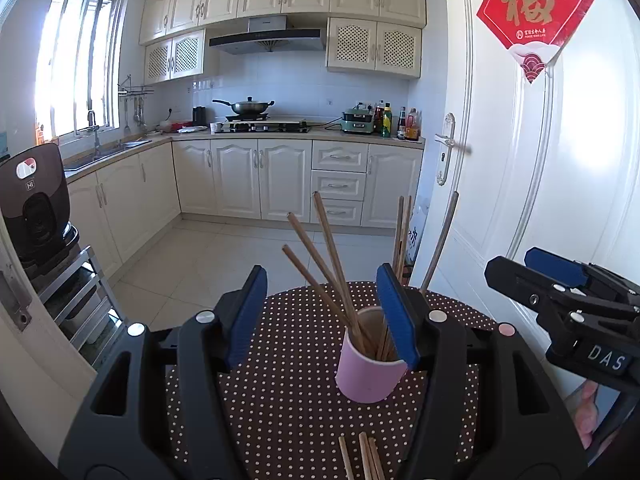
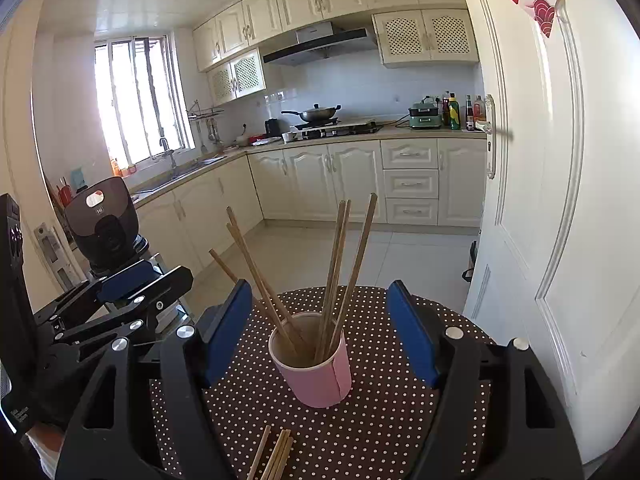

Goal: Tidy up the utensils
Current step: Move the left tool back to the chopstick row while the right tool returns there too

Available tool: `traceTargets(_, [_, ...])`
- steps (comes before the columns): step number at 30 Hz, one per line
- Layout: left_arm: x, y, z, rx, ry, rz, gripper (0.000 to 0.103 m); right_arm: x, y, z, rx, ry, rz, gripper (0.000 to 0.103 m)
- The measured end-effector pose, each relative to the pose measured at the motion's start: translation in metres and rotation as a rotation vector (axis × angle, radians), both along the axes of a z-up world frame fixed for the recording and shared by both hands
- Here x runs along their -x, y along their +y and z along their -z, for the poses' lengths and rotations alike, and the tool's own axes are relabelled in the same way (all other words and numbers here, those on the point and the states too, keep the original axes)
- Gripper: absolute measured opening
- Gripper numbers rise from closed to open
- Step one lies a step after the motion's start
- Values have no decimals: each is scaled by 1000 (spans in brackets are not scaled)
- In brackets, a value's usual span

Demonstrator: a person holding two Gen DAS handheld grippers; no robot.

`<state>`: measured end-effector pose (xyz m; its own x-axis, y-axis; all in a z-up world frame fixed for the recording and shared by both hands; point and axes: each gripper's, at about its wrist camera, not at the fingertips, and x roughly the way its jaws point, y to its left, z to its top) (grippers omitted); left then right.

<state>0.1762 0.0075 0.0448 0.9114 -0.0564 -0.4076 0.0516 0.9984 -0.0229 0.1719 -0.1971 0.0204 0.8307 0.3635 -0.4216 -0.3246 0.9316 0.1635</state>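
Note:
A pink cup stands upright on a round table covered in brown polka-dot cloth. Several wooden chopsticks stand in it, leaning apart. Three more loose chopsticks lie flat on the cloth at the near edge. My left gripper is open, and its right finger overlaps the cup's rim in the view. My right gripper is open, with the cup standing between the fingers untouched. Each gripper also appears beside the other: right gripper, left gripper.
A white door with a handle stands close on the right. On the left, a dark rice cooker sits on a metal rack. Tiled floor and kitchen cabinets lie beyond the table's far edge.

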Motion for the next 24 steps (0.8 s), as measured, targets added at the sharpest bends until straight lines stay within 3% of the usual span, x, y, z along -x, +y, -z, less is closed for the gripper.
traceTargets(14, [28,11,31,-51,54,-13,61,15,12,29,41,60,-32,71])
traceTargets(24, [30,27,60,-33,147,-33,67,17,22,71,90,180,-40,73])
